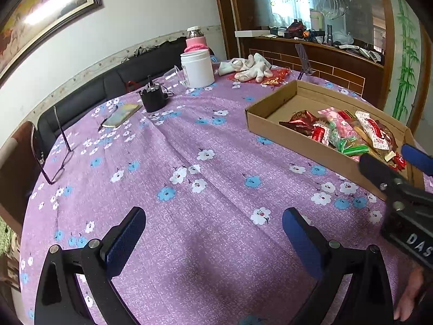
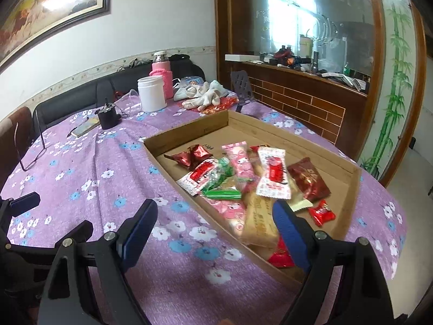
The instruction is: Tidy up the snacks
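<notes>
A shallow cardboard box (image 2: 349, 197) (image 1: 259, 120) sits on the purple flowered tablecloth (image 1: 189, 162) and holds several wrapped snacks: red (image 2: 308, 180), pink (image 2: 238, 159), white-and-red (image 2: 272, 174) and green (image 2: 222, 193) packets. My right gripper (image 2: 213, 219) is open above the box's near corner; its right finger hangs over the tan packet (image 2: 259, 216), and nothing is held. From the left wrist view the right gripper (image 1: 395, 162) shows at the right edge over the box. My left gripper (image 1: 213, 230) is open over bare cloth, left of the box.
At the table's far side stand a white jar (image 1: 197, 67), a pink-sleeved flask (image 1: 195, 40), white gloves (image 1: 251, 66), a black device (image 1: 153, 97) and a notebook with pen (image 1: 120, 115). Spectacles (image 1: 58, 146) lie at the left edge. A phone stand (image 2: 242, 86) is behind the box.
</notes>
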A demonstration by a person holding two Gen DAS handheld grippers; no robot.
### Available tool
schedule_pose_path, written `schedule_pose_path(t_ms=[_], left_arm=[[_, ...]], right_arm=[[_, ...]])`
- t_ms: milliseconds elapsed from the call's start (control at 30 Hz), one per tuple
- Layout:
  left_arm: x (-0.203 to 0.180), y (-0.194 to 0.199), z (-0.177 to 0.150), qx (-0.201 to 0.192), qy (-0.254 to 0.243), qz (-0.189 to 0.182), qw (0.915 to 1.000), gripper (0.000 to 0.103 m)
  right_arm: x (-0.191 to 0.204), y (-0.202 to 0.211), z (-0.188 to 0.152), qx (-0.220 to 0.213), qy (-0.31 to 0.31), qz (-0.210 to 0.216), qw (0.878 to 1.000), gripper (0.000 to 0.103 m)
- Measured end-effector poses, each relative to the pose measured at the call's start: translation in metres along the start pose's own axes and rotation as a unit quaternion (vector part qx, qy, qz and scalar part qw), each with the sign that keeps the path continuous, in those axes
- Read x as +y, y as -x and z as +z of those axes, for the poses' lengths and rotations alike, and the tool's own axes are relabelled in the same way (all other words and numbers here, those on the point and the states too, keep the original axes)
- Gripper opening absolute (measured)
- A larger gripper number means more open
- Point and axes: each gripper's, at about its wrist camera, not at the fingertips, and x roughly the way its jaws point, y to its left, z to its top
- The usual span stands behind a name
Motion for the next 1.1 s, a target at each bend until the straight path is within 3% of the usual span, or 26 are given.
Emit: schedule_pose_path(t_ms=[333, 1100], left_arm=[[0.001, -0.003, 0.000, 0.007, 0.004, -0.004, 1.0000, 0.102], [-0.002, 0.004, -0.001, -0.004, -0.009, 0.001, 1.0000, 0.102]], right_arm=[[0.002, -0.014, -0.001, 0.026, 0.002, 0.002, 1.000, 0.086], [0.002, -0.008, 0.000, 0.013, 0.005, -0.012, 1.000, 0.086]])
